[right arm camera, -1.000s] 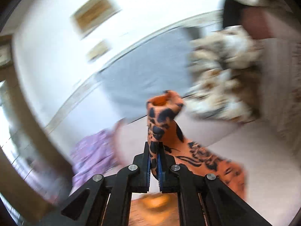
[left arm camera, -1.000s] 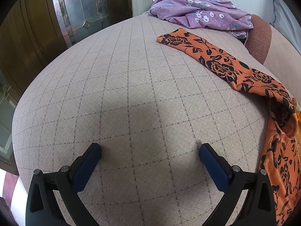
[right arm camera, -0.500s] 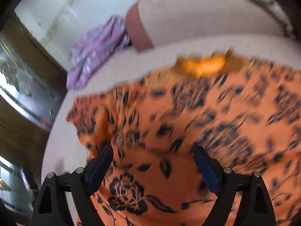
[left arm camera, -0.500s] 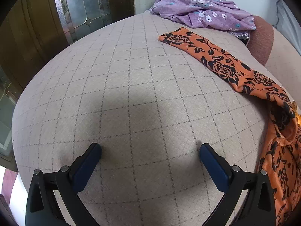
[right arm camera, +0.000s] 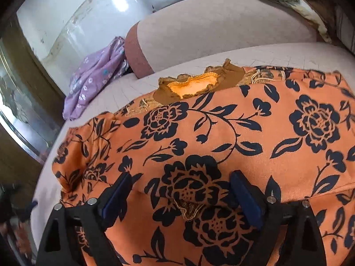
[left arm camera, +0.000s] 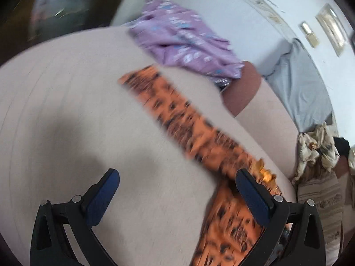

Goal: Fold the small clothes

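The orange floral garment point(right arm camera: 221, 137) lies spread on the quilted bed point(left arm camera: 66, 110), neckline point(right arm camera: 193, 84) toward the headboard-side cushion point(right arm camera: 142, 51) and one long sleeve point(left arm camera: 177, 119) stretched out away from the body of the cloth toward the purple floral garment point(left arm camera: 184, 44) heaped beyond it. That flat, opened-out lay looks deliberate: a top has to sit smooth, with the sleeves out, before its sides can be turned in. The right tool point(right arm camera: 184, 197) hangs just above the garment's middle with its jaws spread wide and nothing between them, a loose edge of cloth showing below the gap; it seems placed there to pick a fresh grip point nearer the hem. The left tool point(left arm camera: 177, 195) is likewise released and empty, over bare bed just beside the garment where the sleeve joins it, its right finger point(left arm camera: 253, 195) overlapping the orange cloth in view; this view is motion-blurred, so whether it touches is unclear. Its position suits taking the sleeve next and folding it across the body.
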The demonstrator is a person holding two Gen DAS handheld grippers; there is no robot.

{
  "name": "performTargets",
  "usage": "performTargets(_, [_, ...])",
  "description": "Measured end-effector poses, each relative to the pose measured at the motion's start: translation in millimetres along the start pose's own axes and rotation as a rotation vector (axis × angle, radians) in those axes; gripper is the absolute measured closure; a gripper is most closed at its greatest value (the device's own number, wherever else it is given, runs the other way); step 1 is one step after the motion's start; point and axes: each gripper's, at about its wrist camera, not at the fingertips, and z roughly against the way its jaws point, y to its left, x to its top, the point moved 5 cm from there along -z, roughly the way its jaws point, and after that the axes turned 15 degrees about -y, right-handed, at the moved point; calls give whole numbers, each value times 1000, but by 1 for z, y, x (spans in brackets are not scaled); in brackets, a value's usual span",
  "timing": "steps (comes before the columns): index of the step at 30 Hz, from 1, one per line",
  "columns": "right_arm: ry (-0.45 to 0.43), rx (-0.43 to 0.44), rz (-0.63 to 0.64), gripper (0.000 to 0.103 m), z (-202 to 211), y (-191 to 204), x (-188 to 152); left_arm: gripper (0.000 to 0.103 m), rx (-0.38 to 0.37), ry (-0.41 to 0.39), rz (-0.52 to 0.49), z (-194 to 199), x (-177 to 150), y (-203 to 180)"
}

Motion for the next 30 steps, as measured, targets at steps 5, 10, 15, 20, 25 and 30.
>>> performTargets(5, [-11, 27, 2, 5, 2, -3, -3, 0, -21, 37, 91, -78, 58, 16])
performTargets(10, [-26, 54, -24, 4, -4, -5, -8, 1, 117, 65, 201, -137, 80, 60])
performTargets(15, [-36, 74, -37, 2, 0, -6, -8, 12, 167, 62, 155, -152, 79, 73])
performTargets(20, [-40, 72, -30, 2, 3, -6, -10, 87, 320, 105, 24, -168, 85, 80])
performTargets(25, [-37, 70, -28, 2, 1, -6, -9, 94, 306, 28, -78, -144, 109, 53])
performTargets(30, [-39, 73, -34, 2, 5, -6, -10, 94, 144, -244, -335, -51, 162, -74])
